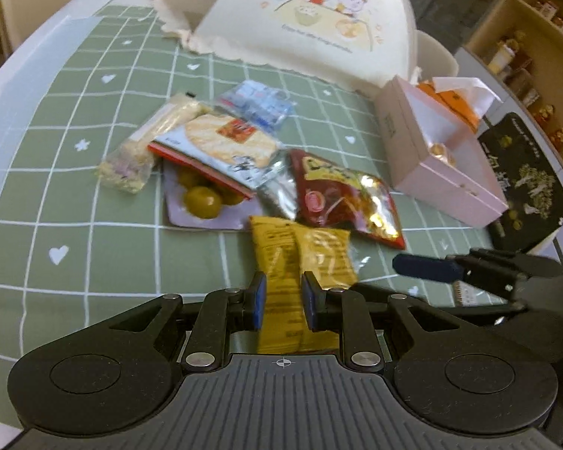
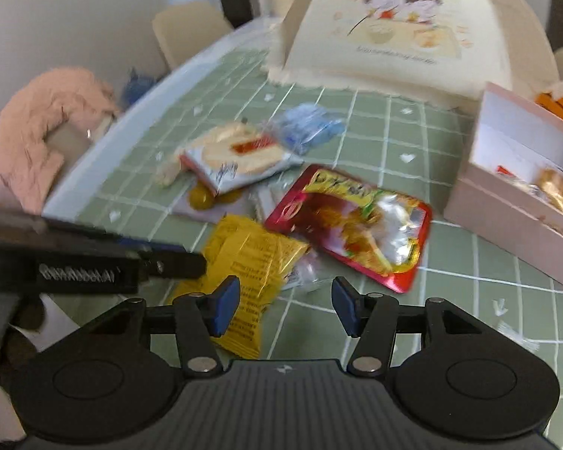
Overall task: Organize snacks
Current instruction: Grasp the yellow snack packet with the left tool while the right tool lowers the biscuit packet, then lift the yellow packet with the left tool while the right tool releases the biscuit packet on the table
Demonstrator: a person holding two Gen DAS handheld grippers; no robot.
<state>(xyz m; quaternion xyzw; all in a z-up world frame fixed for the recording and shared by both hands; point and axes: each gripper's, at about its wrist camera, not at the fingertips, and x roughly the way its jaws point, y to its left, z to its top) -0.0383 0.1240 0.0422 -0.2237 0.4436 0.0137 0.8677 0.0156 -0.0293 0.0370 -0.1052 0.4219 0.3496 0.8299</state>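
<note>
A yellow snack packet lies at the near end of a heap of snacks on the green checked tablecloth. My left gripper is shut on its near end, blue pads pressing both sides; in the right wrist view the left gripper reaches in from the left onto the packet. My right gripper stands open just right of the yellow packet, nothing between its pads; the left wrist view shows it at the right. Behind lie a red foil packet and a rice cracker packet.
A green-fruit pouch, a pale bar and a blue-white packet fill the heap. An open pink box and a black box stand right. A cream food cover stands behind. Something pink and fluffy lies off the table's left edge.
</note>
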